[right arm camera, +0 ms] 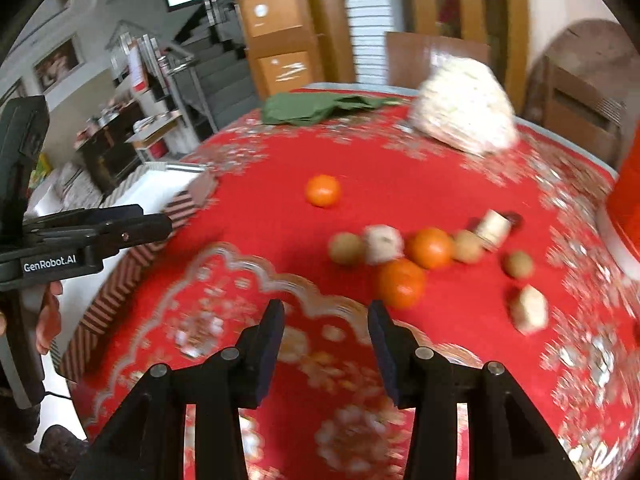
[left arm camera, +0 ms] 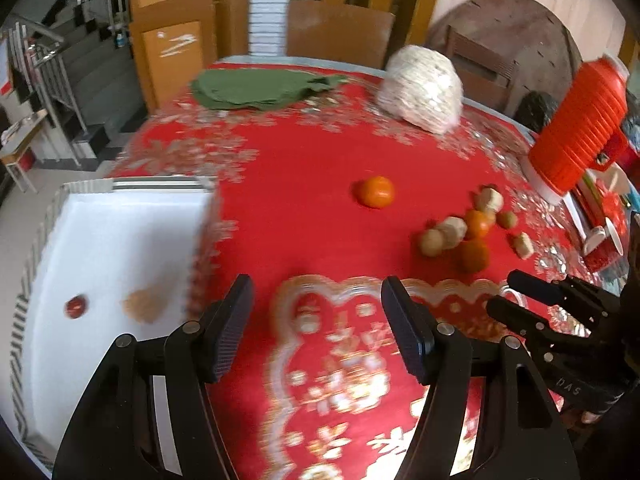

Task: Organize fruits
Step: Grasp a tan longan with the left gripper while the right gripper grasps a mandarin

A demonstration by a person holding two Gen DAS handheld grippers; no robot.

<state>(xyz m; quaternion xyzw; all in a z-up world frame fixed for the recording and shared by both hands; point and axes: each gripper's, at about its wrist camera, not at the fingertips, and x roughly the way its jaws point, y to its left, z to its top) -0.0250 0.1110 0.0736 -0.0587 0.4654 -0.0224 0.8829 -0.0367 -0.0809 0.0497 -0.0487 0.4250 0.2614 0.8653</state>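
Your left hand-held gripper point(left arm camera: 316, 328) tilts down over the red surface point(left arm camera: 304, 160), jaws half apart and empty, just right of the white box point(left arm camera: 120, 240). Your right hand-held gripper point(right arm camera: 326, 344), also tilted down, holds nothing between its narrowly parted jaws. The fruit cluster point(right arm camera: 400, 256) lies well right of the box.

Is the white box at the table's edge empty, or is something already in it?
Not empty. The white box holds a small red fruit and a blurred brownish item on its floor.
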